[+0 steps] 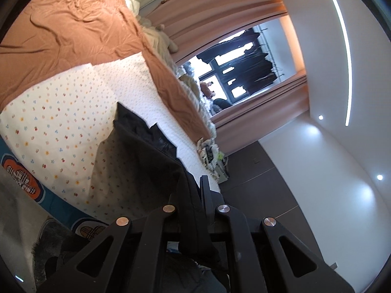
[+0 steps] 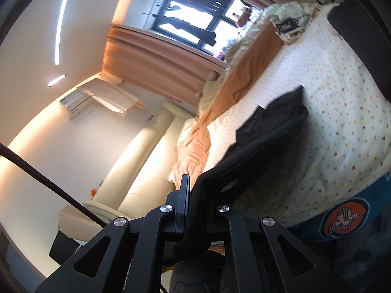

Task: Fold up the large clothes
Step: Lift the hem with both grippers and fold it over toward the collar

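The black garment (image 1: 146,151) hangs stretched between both grippers above the bed's (image 1: 61,127) near edge, over the floral sheet. The left gripper (image 1: 199,195) has its jaws clamped on it; the right gripper's (image 2: 193,195) jaws likewise pinch the cloth.

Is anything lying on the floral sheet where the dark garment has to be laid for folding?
Nothing visible: both grippers are shut on the dark garment, and the floral sheet around it is bare; the orange blanket lies farther back.
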A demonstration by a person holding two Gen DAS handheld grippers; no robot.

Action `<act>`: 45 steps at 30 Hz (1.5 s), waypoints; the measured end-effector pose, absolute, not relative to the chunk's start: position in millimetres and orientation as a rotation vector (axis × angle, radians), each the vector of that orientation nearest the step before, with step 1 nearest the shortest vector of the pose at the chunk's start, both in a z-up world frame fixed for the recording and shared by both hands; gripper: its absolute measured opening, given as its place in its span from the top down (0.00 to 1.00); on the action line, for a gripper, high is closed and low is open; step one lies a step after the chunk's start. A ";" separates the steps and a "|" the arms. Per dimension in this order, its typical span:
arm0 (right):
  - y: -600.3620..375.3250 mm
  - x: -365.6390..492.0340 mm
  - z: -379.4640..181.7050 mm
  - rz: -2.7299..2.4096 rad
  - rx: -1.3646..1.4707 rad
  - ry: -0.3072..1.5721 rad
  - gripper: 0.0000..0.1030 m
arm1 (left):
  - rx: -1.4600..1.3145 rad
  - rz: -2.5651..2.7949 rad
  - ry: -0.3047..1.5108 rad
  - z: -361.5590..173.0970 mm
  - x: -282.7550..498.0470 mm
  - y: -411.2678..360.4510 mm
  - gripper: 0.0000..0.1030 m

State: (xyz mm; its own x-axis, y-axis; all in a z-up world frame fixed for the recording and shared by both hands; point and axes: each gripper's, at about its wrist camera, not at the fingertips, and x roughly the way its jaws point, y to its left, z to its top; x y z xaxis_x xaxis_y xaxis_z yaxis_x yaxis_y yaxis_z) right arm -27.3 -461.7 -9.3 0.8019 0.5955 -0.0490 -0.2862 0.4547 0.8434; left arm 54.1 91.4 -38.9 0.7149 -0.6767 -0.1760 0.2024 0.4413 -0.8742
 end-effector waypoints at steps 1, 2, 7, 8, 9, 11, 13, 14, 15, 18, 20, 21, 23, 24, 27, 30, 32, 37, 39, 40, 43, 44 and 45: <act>-462.7 -32.9 -3.7 0.577 0.962 0.349 0.96 | -0.969 -0.586 0.544 -32.2 49.9 92.4 0.92; -463.3 -38.7 1.8 0.589 0.964 0.335 0.96 | -0.965 -0.589 0.525 -24.2 45.2 94.5 0.93; -463.8 -53.6 18.3 0.593 0.946 0.278 0.96 | -0.950 -0.608 0.472 0.6 36.3 94.7 0.92; -464.5 -55.6 20.6 0.590 0.943 0.271 0.96 | -0.946 -0.608 0.468 4.1 37.0 93.4 0.92; -464.2 -53.8 20.1 0.588 0.943 0.268 0.96 | -0.945 -0.609 0.466 5.6 38.1 92.6 0.92; -463.8 -45.2 18.3 0.585 0.946 0.273 0.96 | -0.947 -0.608 0.468 9.9 43.7 90.5 0.92; -463.2 -31.1 17.1 0.581 0.942 0.276 0.96 | -0.943 -0.600 0.461 13.9 53.0 88.7 0.92; -462.9 -21.9 16.5 0.578 0.941 0.276 0.96 | -0.944 -0.593 0.458 15.6 60.9 87.3 0.92; -462.0 -14.5 17.0 0.573 0.939 0.278 0.96 | -0.946 -0.587 0.457 16.3 66.9 85.8 0.92; -463.0 9.0 18.4 0.549 0.944 0.288 0.96 | -0.944 -0.563 0.463 18.0 90.9 78.5 0.92; -465.8 20.6 20.1 0.544 0.948 0.290 0.96 | -0.944 -0.559 0.466 17.9 106.2 75.5 0.92; -466.4 26.6 21.2 0.544 0.947 0.289 0.96 | -0.941 -0.559 0.465 19.0 115.6 74.2 0.92; -468.1 37.9 23.0 0.548 0.951 0.284 0.96 | -0.941 -0.560 0.461 20.7 134.1 71.9 0.92; -468.4 44.4 25.4 0.548 0.954 0.282 0.96 | -0.937 -0.559 0.460 21.8 141.6 70.1 0.92; -467.5 67.4 29.8 0.543 0.950 0.280 0.96 | -0.916 -0.546 0.464 26.5 171.1 62.1 0.92; -468.5 93.4 28.4 0.529 0.959 0.288 0.96 | -0.928 -0.546 0.484 25.7 207.0 54.6 0.92; -470.3 110.8 25.5 0.518 0.982 0.294 0.96 | -0.933 -0.544 0.508 23.7 234.9 48.5 0.92; -469.2 153.6 17.3 0.464 1.042 0.331 0.96 | -0.915 -0.525 0.570 17.2 293.1 31.3 0.92; -468.5 166.3 15.2 0.445 1.060 0.347 0.95 | -0.920 -0.520 0.591 9.7 311.5 27.9 0.92; -467.5 173.6 13.2 0.432 1.070 0.357 0.94 | -0.924 -0.511 0.604 3.6 321.3 26.5 0.92; -462.8 194.3 8.2 0.385 1.074 0.402 0.93 | -0.935 -0.476 0.649 -18.9 346.9 22.5 0.92; -461.4 200.1 7.1 0.371 1.074 0.416 0.93 | -0.939 -0.463 0.666 -28.7 355.1 21.6 0.92; -459.6 207.9 3.6 0.357 1.075 0.437 0.93 | -0.940 -0.453 0.680 -36.9 362.1 19.9 0.92</act>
State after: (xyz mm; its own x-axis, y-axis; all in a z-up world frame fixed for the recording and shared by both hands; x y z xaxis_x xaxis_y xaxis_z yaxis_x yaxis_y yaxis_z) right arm 207.9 -459.6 3.6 0.8595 0.4828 -0.1677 -0.0684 0.4338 0.8984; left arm 362.1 19.9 -36.9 0.7074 -0.6250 -0.3303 0.0646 0.5224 -0.8502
